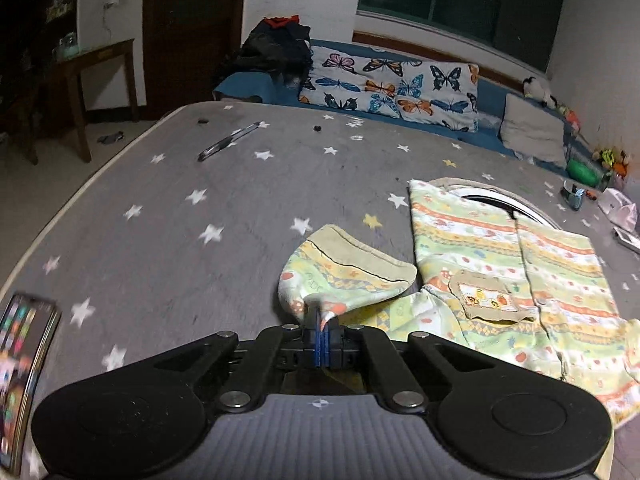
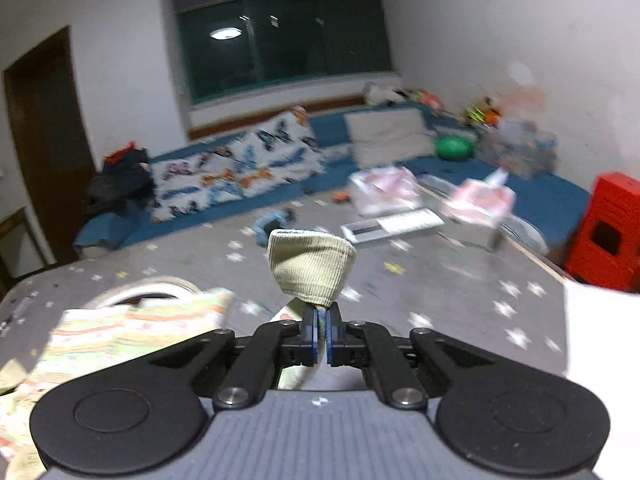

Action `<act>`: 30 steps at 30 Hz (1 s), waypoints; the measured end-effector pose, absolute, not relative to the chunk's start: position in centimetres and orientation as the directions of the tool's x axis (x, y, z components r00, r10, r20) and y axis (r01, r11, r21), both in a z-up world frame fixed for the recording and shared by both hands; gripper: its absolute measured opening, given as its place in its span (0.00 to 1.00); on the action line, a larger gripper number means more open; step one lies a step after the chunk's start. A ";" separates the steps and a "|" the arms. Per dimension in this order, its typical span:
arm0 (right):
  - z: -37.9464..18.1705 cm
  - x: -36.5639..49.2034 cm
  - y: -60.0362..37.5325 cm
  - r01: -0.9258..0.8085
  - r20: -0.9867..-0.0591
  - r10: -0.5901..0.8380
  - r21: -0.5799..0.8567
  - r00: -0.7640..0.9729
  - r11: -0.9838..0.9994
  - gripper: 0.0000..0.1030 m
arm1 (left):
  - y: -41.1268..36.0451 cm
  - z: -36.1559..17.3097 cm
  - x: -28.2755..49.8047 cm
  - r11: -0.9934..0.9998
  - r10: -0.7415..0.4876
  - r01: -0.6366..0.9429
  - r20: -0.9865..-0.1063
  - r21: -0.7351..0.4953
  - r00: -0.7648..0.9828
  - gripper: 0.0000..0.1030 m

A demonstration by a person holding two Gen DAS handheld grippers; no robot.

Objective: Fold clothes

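- Pinching one sleeve (image 1: 344,276) of the small patterned top (image 1: 516,280), the left gripper (image 1: 321,320) sits low over the mat with its blue pads pressed together on the cloth.
- The right gripper (image 2: 322,320) is likewise clamped on the ribbed olive cuff (image 2: 312,266) of the other sleeve, which stands up above its fingers, off the surface.
- A phone (image 1: 24,376) lies at the near left of the grey star-print mat (image 1: 168,216); a clear strip (image 1: 230,142) lies farther off.
- The top lies spread on the mat to the right in the left view, front up, pale green with orange stripes and a chest patch (image 1: 486,300).
- Far beyond are a butterfly-print cushion (image 1: 392,88), a green ball (image 2: 454,148), boxes and a red crate (image 2: 610,232).
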State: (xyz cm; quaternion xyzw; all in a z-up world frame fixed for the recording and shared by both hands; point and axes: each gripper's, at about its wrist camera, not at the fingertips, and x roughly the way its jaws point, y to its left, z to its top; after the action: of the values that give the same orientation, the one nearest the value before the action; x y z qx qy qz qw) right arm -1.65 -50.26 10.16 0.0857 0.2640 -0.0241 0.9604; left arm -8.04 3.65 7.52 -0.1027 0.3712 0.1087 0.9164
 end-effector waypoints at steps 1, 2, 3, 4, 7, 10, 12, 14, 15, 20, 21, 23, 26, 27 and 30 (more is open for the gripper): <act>9.6 -1.8 -50.9 0.112 -0.530 -0.020 0.141 0.848 0.984 0.03 | 3.6 7.4 -8.4 0.957 0.115 -0.270 -0.710 -0.109 0.695 0.02; 9.0 -1.7 -51.4 0.126 -0.555 -0.033 0.130 0.831 0.983 0.04 | 3.5 7.3 -8.6 0.960 0.105 -0.258 -0.717 -0.108 0.690 0.02; 8.4 -1.7 -51.9 0.138 -0.578 -0.039 0.129 0.815 0.982 0.05 | 3.4 7.3 -8.8 0.964 0.101 -0.246 -0.721 -0.099 0.686 0.02; 8.0 -1.8 -52.2 0.150 -0.593 -0.043 0.131 0.804 0.980 0.05 | 3.2 7.3 -8.9 0.968 0.099 -0.234 -0.724 -0.088 0.682 0.03; 7.2 -2.4 -52.7 0.176 -0.613 -0.062 0.127 0.788 0.976 0.15 | 3.2 7.7 -9.3 0.975 0.091 -0.210 -0.730 -0.073 0.678 0.09; 7.7 -3.4 -52.5 0.196 -0.596 -0.107 0.087 0.796 0.977 0.32 | 3.5 8.2 -9.7 0.979 0.080 -0.193 -0.725 -0.073 0.684 0.18; 8.5 -4.0 -52.1 0.206 -0.574 -0.138 0.055 0.807 0.977 0.33 | 3.7 8.7 -10.0 0.980 0.088 -0.190 -0.716 -0.063 0.692 0.29; 9.2 -4.1 -51.7 0.182 -0.559 -0.126 0.045 0.820 0.982 0.34 | 3.6 9.2 -10.3 0.982 0.091 -0.182 -0.701 -0.057 0.707 0.29; 9.4 -4.0 -51.2 0.159 -0.558 -0.106 0.047 0.823 0.986 0.34 | 3.5 9.5 -10.3 0.983 0.087 -0.176 -0.693 -0.059 0.716 0.29; 8.5 -2.3 -47.1 0.000 -0.593 0.054 0.090 0.803 0.996 0.34 | 2.0 9.9 -9.1 0.989 0.039 -0.127 -0.679 -0.080 0.733 0.32; 8.1 -1.9 -46.0 -0.033 -0.601 0.086 0.098 0.794 0.995 0.34 | 1.7 9.9 -8.8 0.990 0.025 -0.114 -0.680 -0.086 0.733 0.32; 7.2 -1.2 -43.8 -0.096 -0.618 0.140 0.105 0.774 0.990 0.34 | 0.8 9.7 -8.1 0.992 0.000 -0.087 -0.682 -0.094 0.732 0.32; 5.7 -0.2 -40.6 -0.180 -0.645 0.205 0.105 0.736 0.978 0.34 | -0.7 9.0 -6.6 0.993 -0.035 -0.051 -0.695 -0.104 0.718 0.32; 5.2 0.0 -39.8 -0.201 -0.654 0.218 0.102 0.724 0.974 0.34 | -1.2 8.8 -6.1 0.993 -0.046 -0.042 -0.700 -0.107 0.713 0.32; 3.9 0.9 -38.1 -0.233 -0.688 0.226 0.085 0.690 0.969 0.33 | -2.5 8.2 -4.6 0.994 -0.069 -0.008 -0.705 -0.106 0.706 0.32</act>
State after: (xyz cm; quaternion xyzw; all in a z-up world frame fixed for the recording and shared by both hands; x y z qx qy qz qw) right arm 0.86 -38.15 3.85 -0.0047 0.3733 0.1249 0.9192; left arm -4.61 -2.53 8.25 -0.0504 0.3829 -0.0167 0.9223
